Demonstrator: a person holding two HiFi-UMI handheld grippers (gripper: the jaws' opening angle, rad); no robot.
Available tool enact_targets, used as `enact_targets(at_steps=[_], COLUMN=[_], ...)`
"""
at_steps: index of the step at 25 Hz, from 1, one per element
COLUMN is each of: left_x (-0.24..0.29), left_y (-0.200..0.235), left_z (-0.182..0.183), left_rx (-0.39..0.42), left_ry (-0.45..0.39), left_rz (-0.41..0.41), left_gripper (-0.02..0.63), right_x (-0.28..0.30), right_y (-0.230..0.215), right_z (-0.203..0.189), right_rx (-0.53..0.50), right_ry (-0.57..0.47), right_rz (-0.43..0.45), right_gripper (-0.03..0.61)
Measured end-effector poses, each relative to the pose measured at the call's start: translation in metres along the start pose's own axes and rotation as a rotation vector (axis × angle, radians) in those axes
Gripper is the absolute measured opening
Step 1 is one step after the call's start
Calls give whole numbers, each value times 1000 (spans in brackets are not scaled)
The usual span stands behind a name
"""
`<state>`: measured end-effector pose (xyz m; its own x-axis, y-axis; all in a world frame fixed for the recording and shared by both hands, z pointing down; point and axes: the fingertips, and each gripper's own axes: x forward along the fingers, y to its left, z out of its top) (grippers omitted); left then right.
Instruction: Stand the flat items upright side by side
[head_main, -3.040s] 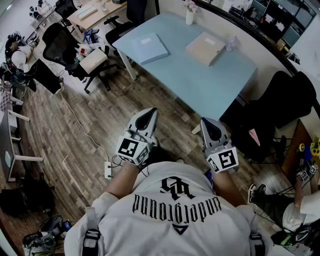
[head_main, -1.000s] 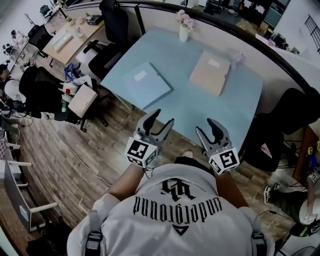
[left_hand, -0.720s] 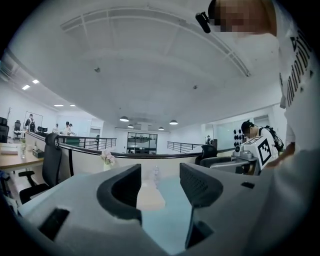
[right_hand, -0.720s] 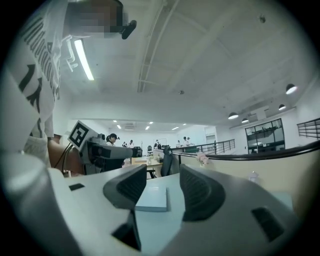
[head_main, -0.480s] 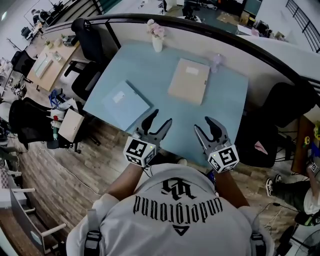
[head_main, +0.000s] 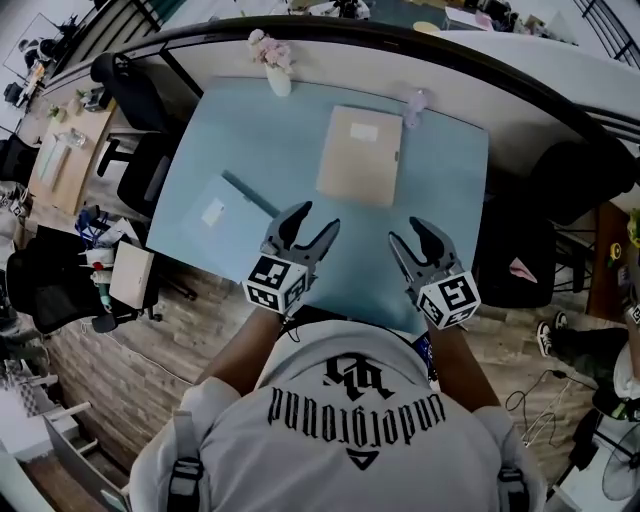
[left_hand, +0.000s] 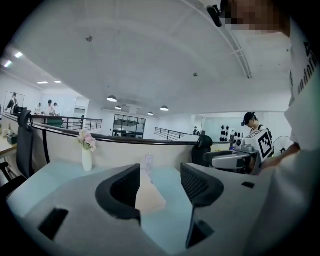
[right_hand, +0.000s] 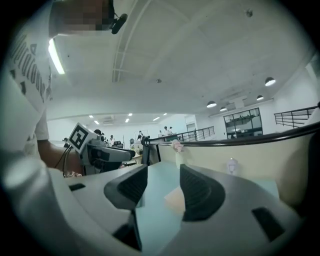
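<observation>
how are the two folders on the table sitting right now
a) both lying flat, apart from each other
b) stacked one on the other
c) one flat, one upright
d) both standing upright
A: in the head view the blue folder and the beige folder each lie flat on the table, with bare tabletop between them.

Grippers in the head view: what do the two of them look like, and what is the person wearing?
Both the left gripper and right gripper are grey, with curved, dark-padded jaws; each carries a white cube with black square markers. Nothing is between either pair; the left's jaws are opening, the right's closing. The person wears a white short-sleeved T-shirt with black print and dark shoulder straps.
</observation>
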<state>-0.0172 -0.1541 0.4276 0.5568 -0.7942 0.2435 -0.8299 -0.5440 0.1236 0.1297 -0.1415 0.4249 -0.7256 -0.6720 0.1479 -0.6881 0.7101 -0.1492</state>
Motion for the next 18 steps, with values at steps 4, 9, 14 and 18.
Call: enact_targets(at_steps=[4,9,14,18], left_x=[49,114,171,213], left_y=[48,104,155,184], left_z=[-21,-79,-130,-165], left_rx=[-42,-116,-198,-260], left_ry=[85,257,399,490], left_rz=[-25,-80,-100,-97], left_gripper=[259,280,294,333], right_x=[52,118,172,199], right_y=[-40,-91,-152,-198], right_z=[-27,-73,-141,-194], right_rx=[92,190,316,412], right_ry=[120,269,420,524], right_rz=[-8,-43,-102,-148], right_gripper=[232,263,298,310])
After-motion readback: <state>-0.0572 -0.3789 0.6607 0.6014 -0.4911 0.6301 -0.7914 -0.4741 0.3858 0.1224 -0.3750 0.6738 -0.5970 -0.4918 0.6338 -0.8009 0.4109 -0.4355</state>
